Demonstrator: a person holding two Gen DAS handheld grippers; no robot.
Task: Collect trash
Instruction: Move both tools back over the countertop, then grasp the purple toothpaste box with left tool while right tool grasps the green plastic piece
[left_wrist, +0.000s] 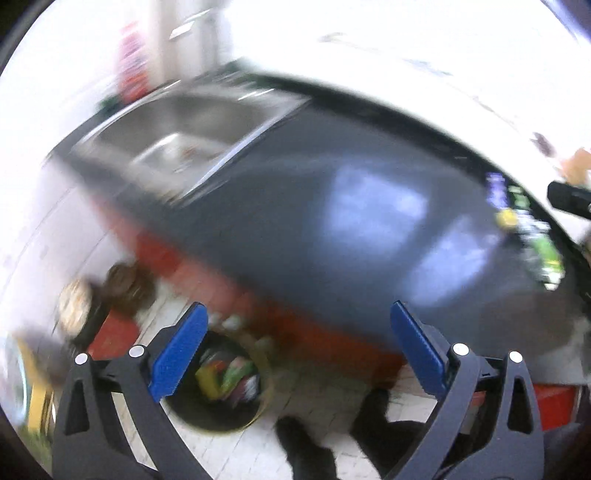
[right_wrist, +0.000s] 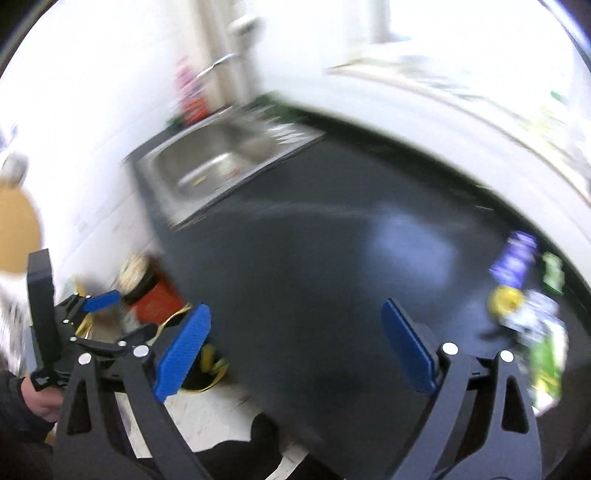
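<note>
Both views are motion-blurred. A pile of wrappers (right_wrist: 532, 306), purple, yellow and green, lies at the right end of the dark countertop (right_wrist: 314, 258); it also shows in the left wrist view (left_wrist: 524, 229). A dark trash bin (left_wrist: 225, 387) with colourful trash inside stands on the floor below the counter. My left gripper (left_wrist: 295, 332) is open and empty, above the counter's front edge and the bin. My right gripper (right_wrist: 295, 332) is open and empty above the counter, left of the wrappers. The left gripper also shows in the right wrist view (right_wrist: 122, 310).
A steel sink (left_wrist: 192, 136) is set in the counter's far left end, with a tap (right_wrist: 218, 62) and a red-pink bottle (right_wrist: 192, 96) behind it. A red box (right_wrist: 155, 299) and a round container (left_wrist: 75, 302) sit on the tiled floor. The person's dark shoes (left_wrist: 306, 443) stand by the counter.
</note>
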